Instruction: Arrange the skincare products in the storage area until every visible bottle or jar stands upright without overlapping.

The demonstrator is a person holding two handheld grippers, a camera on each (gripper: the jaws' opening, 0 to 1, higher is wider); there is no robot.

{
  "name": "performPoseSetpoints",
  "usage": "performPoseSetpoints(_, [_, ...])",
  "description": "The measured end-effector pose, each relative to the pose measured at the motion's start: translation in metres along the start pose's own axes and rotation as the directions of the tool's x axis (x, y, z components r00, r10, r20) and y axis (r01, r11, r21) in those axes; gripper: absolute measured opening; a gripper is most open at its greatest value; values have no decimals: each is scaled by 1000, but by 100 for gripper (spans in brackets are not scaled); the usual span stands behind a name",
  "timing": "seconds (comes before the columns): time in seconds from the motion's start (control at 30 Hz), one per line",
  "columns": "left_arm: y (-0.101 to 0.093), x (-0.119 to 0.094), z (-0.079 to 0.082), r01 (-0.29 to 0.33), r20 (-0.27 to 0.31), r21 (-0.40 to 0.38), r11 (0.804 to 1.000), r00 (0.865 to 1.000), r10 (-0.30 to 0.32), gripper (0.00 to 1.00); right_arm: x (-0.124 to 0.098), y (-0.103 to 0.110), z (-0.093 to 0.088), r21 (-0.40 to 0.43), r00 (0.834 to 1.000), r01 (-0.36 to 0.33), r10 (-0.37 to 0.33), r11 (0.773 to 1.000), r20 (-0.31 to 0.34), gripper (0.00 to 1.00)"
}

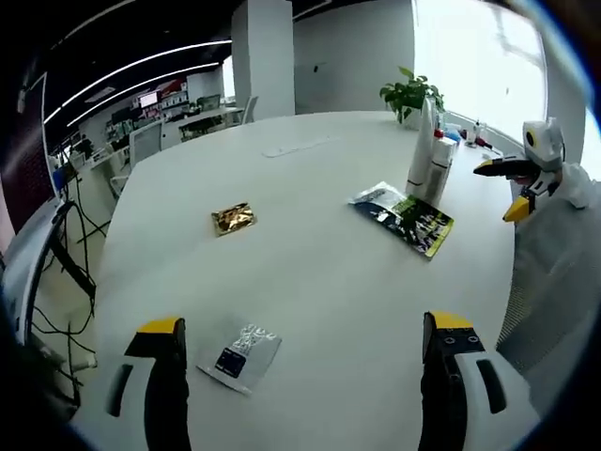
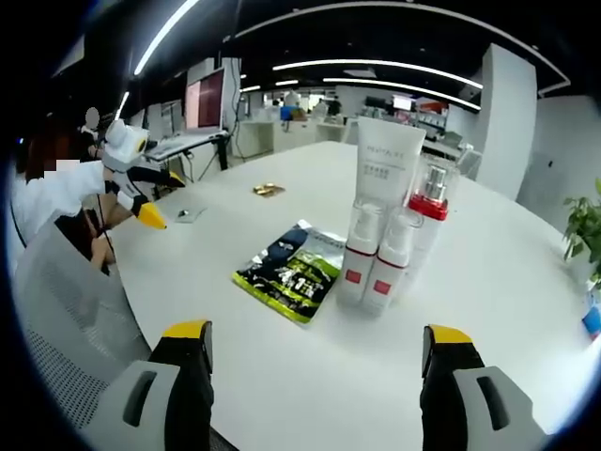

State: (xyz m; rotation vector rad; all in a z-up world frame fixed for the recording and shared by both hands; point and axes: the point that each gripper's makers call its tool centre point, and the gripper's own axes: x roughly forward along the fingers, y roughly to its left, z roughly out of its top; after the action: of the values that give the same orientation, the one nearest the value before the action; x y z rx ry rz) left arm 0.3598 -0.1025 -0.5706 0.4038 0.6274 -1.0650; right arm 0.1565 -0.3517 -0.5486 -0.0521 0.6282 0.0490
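A cluster of skincare products stands upright on the round white table (image 2: pixel 488 282): a tall white tube (image 2: pixel 388 155), a clear bottle with a red collar (image 2: pixel 428 218) and two small white pump bottles (image 2: pixel 357 252) with red labels, close together. In the left gripper view the same cluster (image 1: pixel 430 160) stands at the table's far right. My right gripper (image 2: pixel 316 331) is open, a short way in front of the bottles, and comes into the left gripper view (image 1: pixel 498 190) from the right. My left gripper (image 1: pixel 305 324) is open over the table, far from the bottles.
A green and black pouch (image 2: pixel 291 268) lies flat left of the bottles. A gold sachet (image 1: pixel 233 218) lies mid-table and a silver sachet (image 1: pixel 239 355) lies near my left jaws. A potted plant (image 1: pixel 410 94) stands behind the bottles. A person's white sleeve (image 2: pixel 56 197) is at the left.
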Motion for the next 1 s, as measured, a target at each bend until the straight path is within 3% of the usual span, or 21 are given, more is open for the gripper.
performPoseSetpoints(0.17, [6, 6, -2, 38, -21, 24, 999, 999, -37, 89, 1, 1, -2, 1, 1000, -6, 6, 1000, -7, 96])
performPoseSetpoints(0.23, [7, 9, -6, 64, -43, 57, 996, 997, -62, 90, 1, 1, -3, 4, 1000, -6, 6, 1000, -9, 96])
performPoseSetpoints(0.3, [9, 11, -12, 64, -85, 71, 995, 995, -58, 88, 2, 1, -3, 4, 1000, -8, 8, 1000, -10, 96])
performPoseSetpoints(0.4, [14, 14, -15, 68, -97, 70, 995, 993, -61, 78, 2, 1, -3, 5, 1000, -9, 9, 1000, -12, 96])
performPoseSetpoints(0.67, [27, 19, -22, 64, -139, 69, 996, 989, -54, 63, 2, 3, -4, 1, 1000, -14, 14, 1000, -22, 95])
performPoseSetpoints(1.0, [37, 21, -26, 110, -189, 95, 989, 978, -91, 60, 3, 4, -7, -5, 999, -22, 22, 1000, -35, 94])
